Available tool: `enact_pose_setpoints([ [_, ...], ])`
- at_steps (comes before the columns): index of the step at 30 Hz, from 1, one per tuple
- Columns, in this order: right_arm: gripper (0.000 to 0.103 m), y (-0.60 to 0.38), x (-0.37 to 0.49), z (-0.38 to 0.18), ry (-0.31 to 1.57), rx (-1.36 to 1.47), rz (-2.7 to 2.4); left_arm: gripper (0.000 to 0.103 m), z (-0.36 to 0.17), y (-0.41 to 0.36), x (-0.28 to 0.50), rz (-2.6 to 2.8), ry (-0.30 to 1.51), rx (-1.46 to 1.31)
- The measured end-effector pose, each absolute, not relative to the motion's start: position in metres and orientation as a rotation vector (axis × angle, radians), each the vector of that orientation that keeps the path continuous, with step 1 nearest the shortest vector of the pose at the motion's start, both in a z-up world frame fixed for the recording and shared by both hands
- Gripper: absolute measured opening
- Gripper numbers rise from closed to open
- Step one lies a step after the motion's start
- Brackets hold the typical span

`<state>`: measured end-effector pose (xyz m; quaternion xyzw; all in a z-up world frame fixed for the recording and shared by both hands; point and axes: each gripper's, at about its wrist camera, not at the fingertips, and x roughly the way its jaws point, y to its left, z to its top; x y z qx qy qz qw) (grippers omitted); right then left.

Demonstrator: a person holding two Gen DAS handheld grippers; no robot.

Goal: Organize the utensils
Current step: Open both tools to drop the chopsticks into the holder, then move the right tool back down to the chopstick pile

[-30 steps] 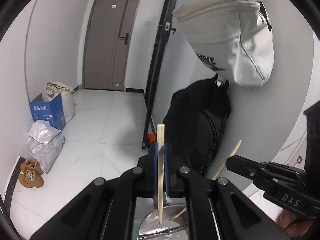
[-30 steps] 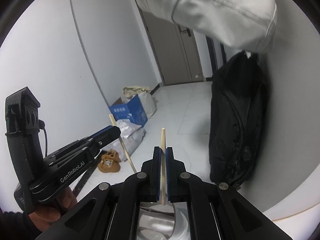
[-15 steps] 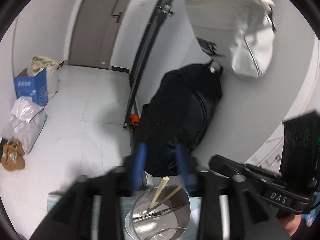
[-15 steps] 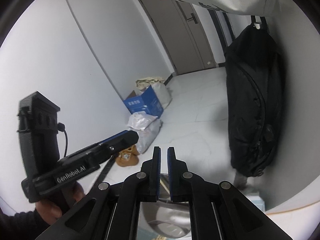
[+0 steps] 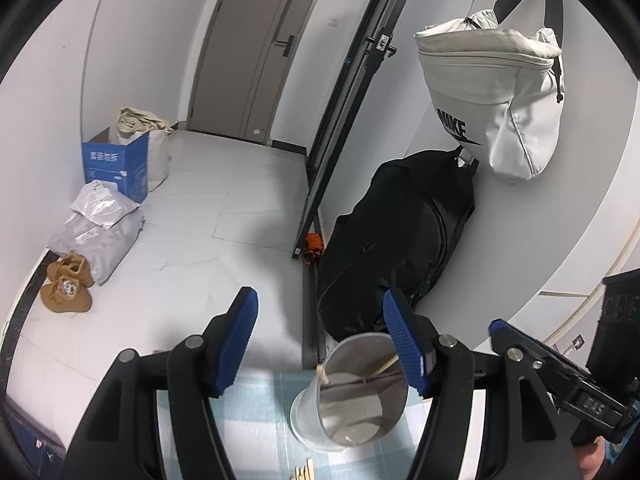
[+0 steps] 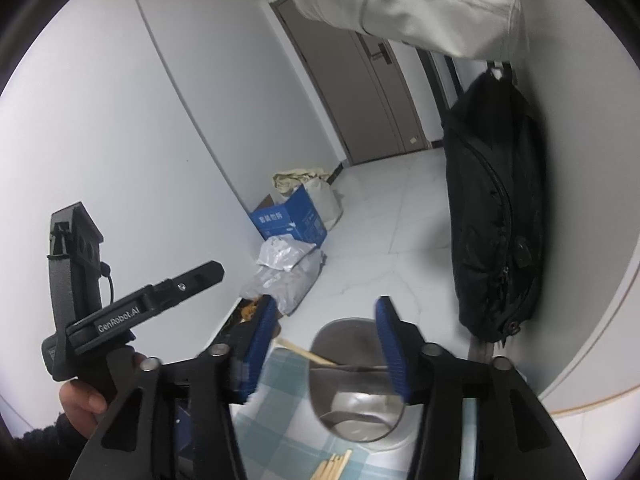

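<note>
A shiny metal cup [image 5: 352, 396] stands on a blue-and-white checked cloth [image 5: 256, 420]. Two wooden chopsticks [image 5: 322, 374] lean inside it. My left gripper [image 5: 320, 344] is open and empty, above and just behind the cup. In the right wrist view the same cup [image 6: 352, 384] holds a chopstick [image 6: 304, 354] that sticks out to the left. My right gripper [image 6: 324, 344] is open and empty over the cup. More chopsticks [image 6: 334, 466] lie on the cloth near the bottom edge; they also show in the left wrist view [image 5: 304, 472].
A black bag [image 5: 400, 248] leans on the wall behind the table, with a white Nike bag [image 5: 492, 92] hung above it. On the floor are a blue box [image 5: 116, 164], grey parcels [image 5: 96, 232] and brown shoes [image 5: 66, 290]. The other gripper [image 6: 132, 312] is at left.
Both grippers were shut on a chopstick each over the cup. They opened, and the chopsticks dropped into the cup. Both grippers have lifted back and stand wide open.
</note>
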<state>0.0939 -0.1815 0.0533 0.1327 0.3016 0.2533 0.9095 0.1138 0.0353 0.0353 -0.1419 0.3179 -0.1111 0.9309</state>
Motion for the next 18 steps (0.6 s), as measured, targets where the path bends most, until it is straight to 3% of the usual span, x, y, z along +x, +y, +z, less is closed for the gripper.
enact_pose_setpoints([
  [4,0.076,-0.176,0.073,0.06,0.589,0.268,0.52,0.062,0.041,0.032,0.095,-0.154,0.627,-0.24],
  [7,0.081,-0.174,0.058,0.06,0.568,0.266,0.517,0.075,0.046,0.023,0.079,-0.061,0.609,-0.171],
  [9,0.086,-0.173,0.049,0.058,0.561,0.261,0.503,0.076,0.049,0.017,0.067,-0.043,0.582,-0.15],
  [18,0.092,-0.178,0.021,0.04,0.577,0.284,0.479,0.078,0.045,0.001,0.032,0.019,0.56,-0.057],
])
